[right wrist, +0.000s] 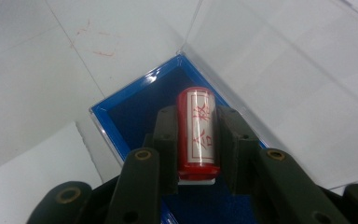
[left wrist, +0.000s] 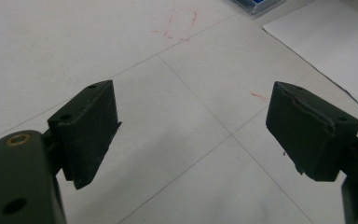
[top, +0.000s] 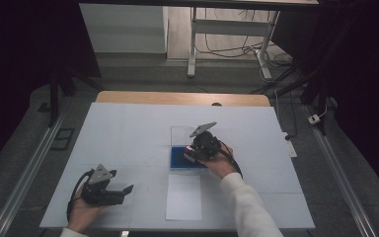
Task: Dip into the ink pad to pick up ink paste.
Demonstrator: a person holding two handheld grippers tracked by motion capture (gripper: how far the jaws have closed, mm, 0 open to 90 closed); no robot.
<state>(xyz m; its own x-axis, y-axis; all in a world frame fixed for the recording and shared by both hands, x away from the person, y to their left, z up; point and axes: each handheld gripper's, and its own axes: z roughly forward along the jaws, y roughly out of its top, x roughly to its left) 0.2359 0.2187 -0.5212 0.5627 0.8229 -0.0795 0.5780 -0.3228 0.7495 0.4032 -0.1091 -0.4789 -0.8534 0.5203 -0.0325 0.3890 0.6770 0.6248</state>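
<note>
From the high view, the right claw hangs over the blue ink pad at the tabletop's centre, a white sheet at its six o'clock; the left claw rests near seven o'clock.

In the left gripper view, its jaws gape, released, above bare tabletop.

In the right gripper view, the jaws are clenched on a red stamp above the pad's blue felt, clear lid at one o'clock. Press straight down, level; whether it touches yet, I probably can't tell.
</note>
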